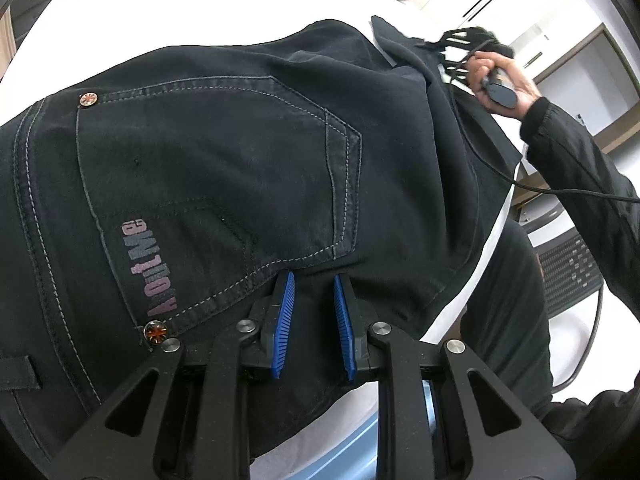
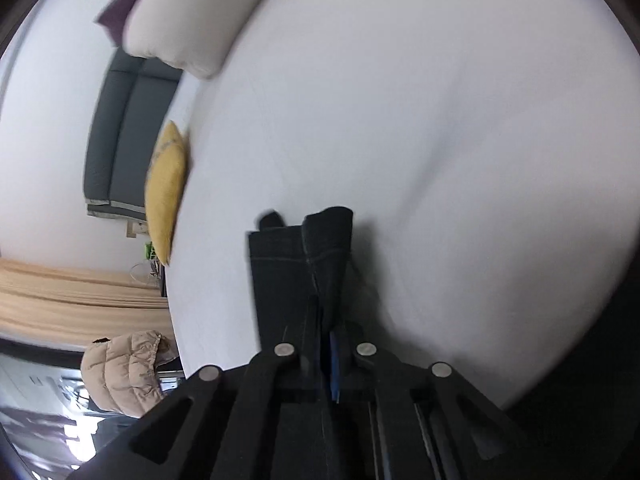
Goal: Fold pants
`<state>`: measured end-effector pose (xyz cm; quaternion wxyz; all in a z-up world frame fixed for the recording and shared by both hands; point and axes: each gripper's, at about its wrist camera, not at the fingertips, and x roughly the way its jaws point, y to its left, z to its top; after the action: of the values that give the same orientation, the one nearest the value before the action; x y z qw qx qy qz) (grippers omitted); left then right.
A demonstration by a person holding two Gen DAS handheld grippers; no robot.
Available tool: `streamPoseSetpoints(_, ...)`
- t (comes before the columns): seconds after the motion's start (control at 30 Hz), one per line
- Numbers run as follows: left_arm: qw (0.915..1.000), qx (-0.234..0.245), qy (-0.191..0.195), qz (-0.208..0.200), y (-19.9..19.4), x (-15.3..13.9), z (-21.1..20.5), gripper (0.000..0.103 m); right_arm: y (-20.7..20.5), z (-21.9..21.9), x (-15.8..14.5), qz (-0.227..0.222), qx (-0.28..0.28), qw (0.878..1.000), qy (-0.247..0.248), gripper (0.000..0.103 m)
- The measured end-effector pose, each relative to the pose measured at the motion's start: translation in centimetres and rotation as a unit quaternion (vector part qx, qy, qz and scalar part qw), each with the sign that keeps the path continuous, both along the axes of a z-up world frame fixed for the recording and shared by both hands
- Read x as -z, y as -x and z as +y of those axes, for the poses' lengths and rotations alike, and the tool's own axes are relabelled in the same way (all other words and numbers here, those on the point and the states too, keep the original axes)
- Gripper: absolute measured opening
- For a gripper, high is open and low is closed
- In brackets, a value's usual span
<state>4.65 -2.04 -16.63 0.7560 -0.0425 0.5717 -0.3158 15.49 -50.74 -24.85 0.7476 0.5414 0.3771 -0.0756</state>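
- The left gripper (image 1: pixel 314 300) pinches the dark pants (image 1: pixel 224 152) just below the back pocket (image 1: pixel 212 184); its blue pads stand slightly apart with cloth bunched between them
- The right gripper (image 2: pixel 328 344) is clamped on the hem end of the pants (image 2: pixel 296 264), which juts ahead of it over the white bed (image 2: pixel 440 120)
- Risk: the right grip catches only part of the doubled leg layers, so one may slip free and skew the fold
- Risk: the left hold sits near the cloth's edge; a sharp pull could drag it loose
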Motion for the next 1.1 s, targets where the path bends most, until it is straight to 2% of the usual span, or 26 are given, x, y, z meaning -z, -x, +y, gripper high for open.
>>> streamPoseSetpoints(0.07, 1.0, 0.001, -0.002, -0.001, 0.1, 0.1, -0.4, 0.02, 1.5, -0.6, -2.8, -0.027, 0.004, 0.999, 0.033, 0.005)
streamPoseSetpoints(0.17, 1.0, 0.002, -0.005, -0.001, 0.3, 0.2, -0.7, 0.02, 4.9, -2.3, -7.4, -0.078, 0.026, 0.995, 0.059, 0.005)
streamPoseSetpoints(0.23, 1.0, -0.001, -0.005, -0.001, 0.3, 0.2, -0.9, 0.02, 8.6, -3.6, -10.2, -0.108, 0.052, 0.99, 0.078, 0.005)
streamPoseSetpoints(0.3, 1.0, -0.007, -0.003, 0.002, 0.4, 0.3, -0.8, 0.02, 12.7, -4.9, -10.8, -0.117, 0.088, 0.986, 0.079, 0.005)
streamPoseSetpoints(0.37, 0.9999, -0.009, -0.003, 0.003, 0.4, 0.3, -0.6, 0.02, 17.7, -6.1, -9.7, -0.103, 0.131, 0.983, 0.076, 0.005)
streamPoseSetpoints(0.43, 0.9999, -0.009, -0.005, 0.003, 0.5, 0.2, -0.6, 0.02, 21.9, -6.8, -7.1, -0.069, 0.166, 0.981, 0.067, 0.005)
streamPoseSetpoints(0.53, 0.9999, -0.008, -0.008, 0.007, 0.3, 0.2, -0.6, 0.02, 26.7, -7.2, -2.6, -0.033, 0.205, 0.978, 0.018, 0.006)
streamPoseSetpoints(0.6, 0.9998, -0.009, -0.01, 0.012, 0.2, 0.2, -0.7, 0.02, 27.9, -7.3, -0.9, -0.019, 0.215, 0.976, 0.003, 0.008)
streamPoseSetpoints(0.67, 0.9998, -0.011, -0.014, 0.013, 0.1, 0.1, -0.8, 0.02, 28.1, -7.3, -0.5, -0.026, 0.214, 0.976, 0.0, 0.008)
streamPoseSetpoints(0.8, 0.9996, -0.016, -0.021, 0.009, 0.3, 0.0, -1.1, 0.02, 28.1, -8.1, -0.5, -0.047, 0.212, 0.976, -0.004, 0.033)
streamPoseSetpoints(0.9, 0.9995, -0.017, -0.023, 0.008, 0.4, -0.1, -1.3, 0.02, 27.8, -9.1, -0.4, -0.057, 0.215, 0.975, -0.005, 0.031)
streamPoseSetpoints(0.93, 0.9995, -0.017, -0.024, 0.009, 0.5, -0.1, -1.3, 0.02, 27.5, -9.0, 0.3, -0.057, 0.213, 0.975, -0.01, 0.013)
streamPoseSetpoints(0.97, 0.9995, -0.016, -0.025, 0.009, 0.5, -0.2, -1.4, 0.02, 27.0, -9.2, 0.2, -0.051, 0.213, 0.976, -0.012, 0.007)
streamPoseSetpoints(1.1, 0.9993, -0.019, -0.024, 0.02, 0.1, -0.3, -1.4, 0.021, 26.5, -10.0, 0.7, -0.041, 0.218, 0.975, -0.011, 0.006)
